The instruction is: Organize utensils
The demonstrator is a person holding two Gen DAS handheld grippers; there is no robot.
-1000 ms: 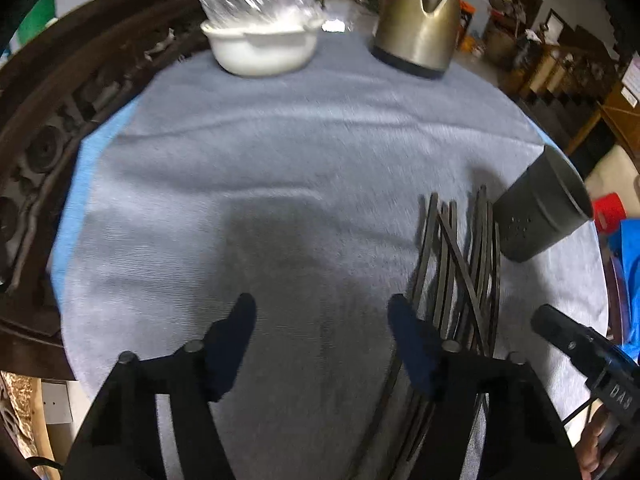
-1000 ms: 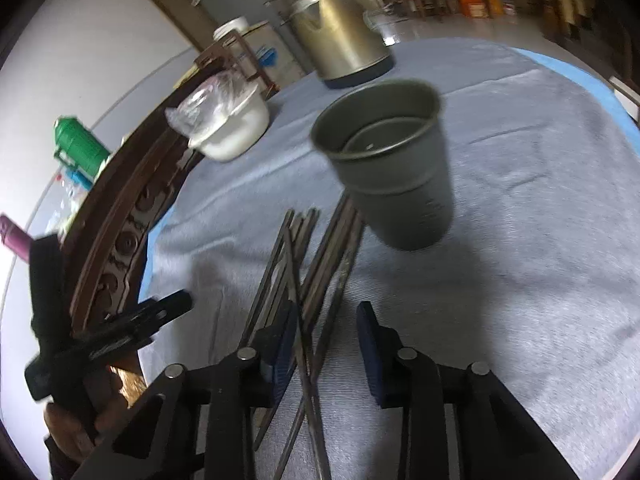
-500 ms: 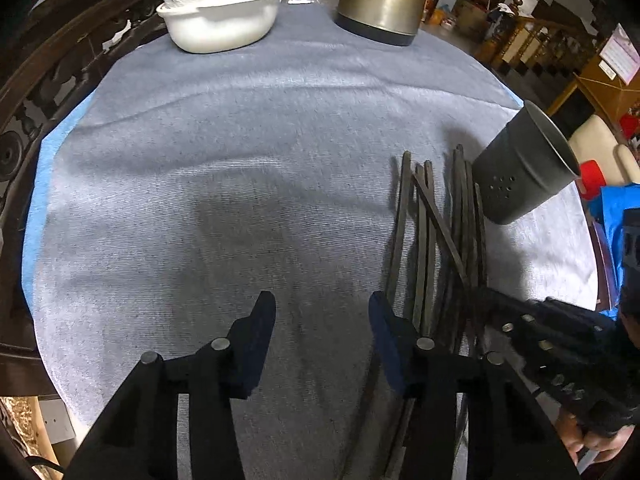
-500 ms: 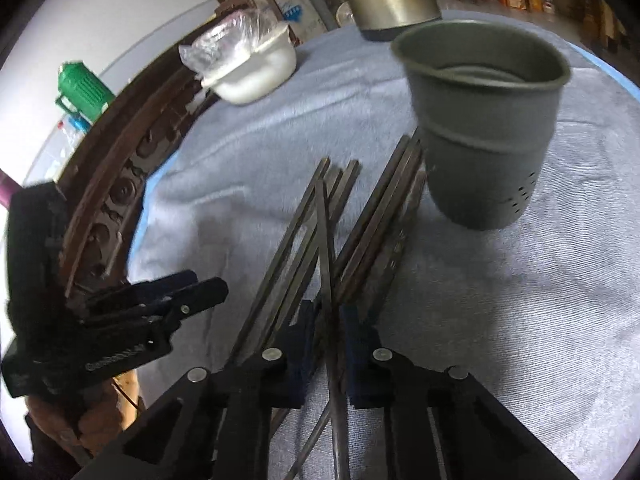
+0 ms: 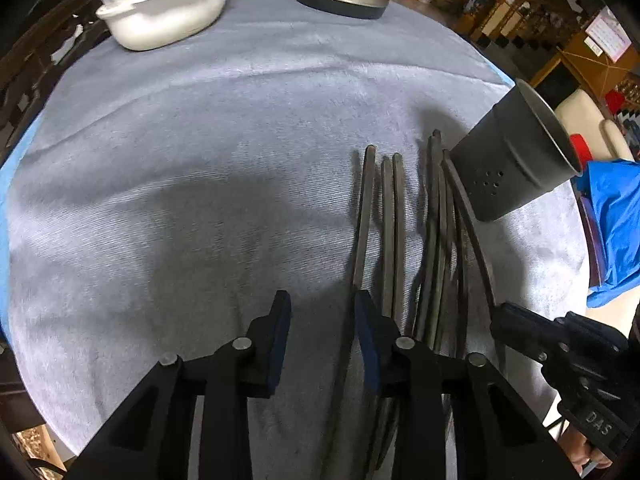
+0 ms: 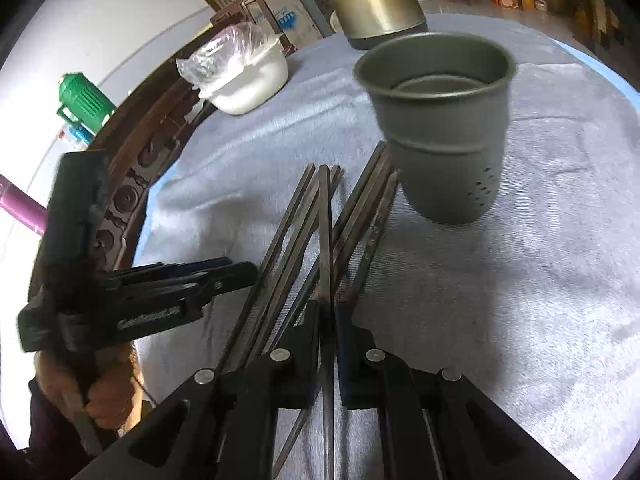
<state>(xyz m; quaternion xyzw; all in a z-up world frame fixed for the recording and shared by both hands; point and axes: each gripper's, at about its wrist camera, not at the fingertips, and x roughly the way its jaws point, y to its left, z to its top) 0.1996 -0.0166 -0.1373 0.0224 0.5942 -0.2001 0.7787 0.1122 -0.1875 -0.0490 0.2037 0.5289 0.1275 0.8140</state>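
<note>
Covering the round table, a grey cloth [image 5: 224, 128] with a blue layer peeking out at its edge. Standing at the far side, a brass-coloured kettle [image 6: 372, 0], and beside it a white bowl [image 5: 164, 16] holding a crumpled clear plastic bag. Sitting upright on the cloth nearer in, a dark metal utensil holder [image 6: 440, 128] with small holes low in its wall — open mouth up, nothing visible inside. Lying flat just beside its base, a loose bundle of dark chopsticks [image 5: 404, 232], roughly parallel, far tips near the holder, near ends running under the grippers.

Hovering over bare cloth just left of the bundle, the left gripper [image 5: 322, 320] — jaws having just been closing, now narrowed but still apart, with nothing between them; outermost stick lying close to the right finger's outer side, contact not clear. Clamping one chopstick [image 6: 326, 216] from the top of the bundle, the right gripper [image 6: 328, 316], fingers pressed together on it, stick crossing the others at a slight angle and pointing toward the holder.
</note>
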